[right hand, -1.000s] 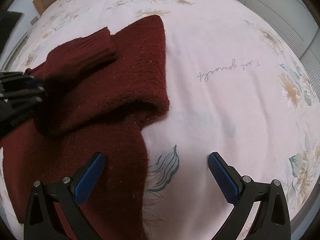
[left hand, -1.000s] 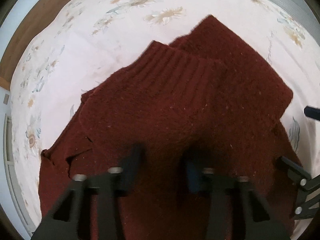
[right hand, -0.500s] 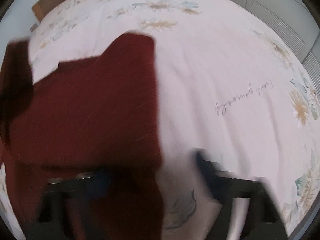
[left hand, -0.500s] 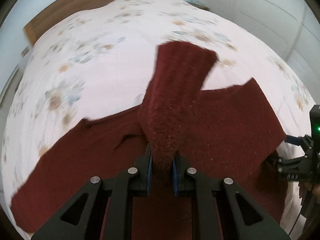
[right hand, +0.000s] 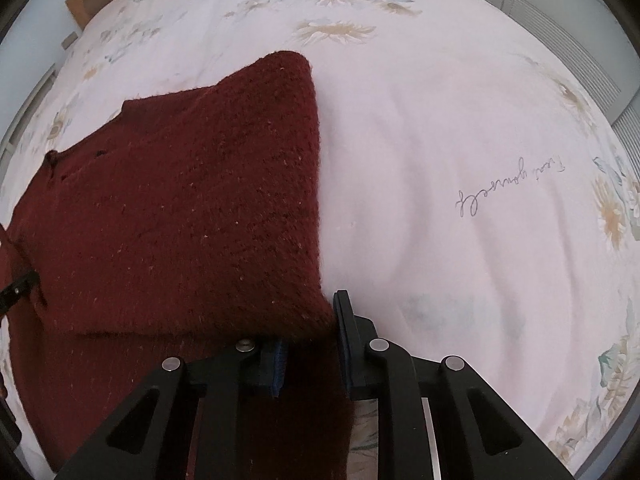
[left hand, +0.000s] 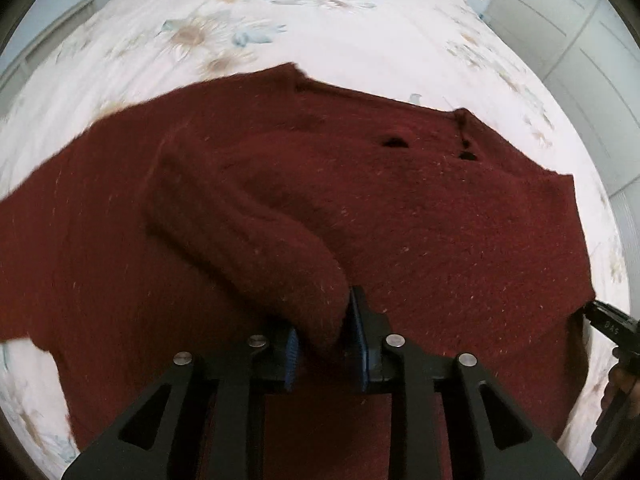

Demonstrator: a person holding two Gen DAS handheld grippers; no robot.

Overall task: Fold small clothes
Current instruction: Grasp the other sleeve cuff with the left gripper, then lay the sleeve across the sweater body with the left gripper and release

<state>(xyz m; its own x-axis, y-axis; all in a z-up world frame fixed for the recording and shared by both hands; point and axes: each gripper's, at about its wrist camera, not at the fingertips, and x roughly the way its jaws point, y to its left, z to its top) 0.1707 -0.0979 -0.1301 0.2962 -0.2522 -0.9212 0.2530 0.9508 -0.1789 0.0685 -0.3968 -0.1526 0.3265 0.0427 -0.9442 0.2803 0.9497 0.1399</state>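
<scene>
L gripper (left hand: pixel 326 338) pinches sweater (left hand: pixel 400 220) sleeve, jaws just easing apart; R gripper (right hand: pixel 310 350), jaws just closing, clamps sweater's folded edge on bedsheet (right hand: pixel 440 140).

Floral bedspread (right hand: pixel 440 160), white closet doors (left hand: pixel 568 32)

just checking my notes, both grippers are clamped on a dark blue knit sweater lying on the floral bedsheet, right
Not quite: the sweater is dark red, not dark blue, as both wrist views show. The rest holds. The left gripper pinches a sleeve that it has folded over the body, though its jaws have just eased open a little. The right gripper, just closed, grips a folded edge. It lies on the floral bedsheet.
</scene>
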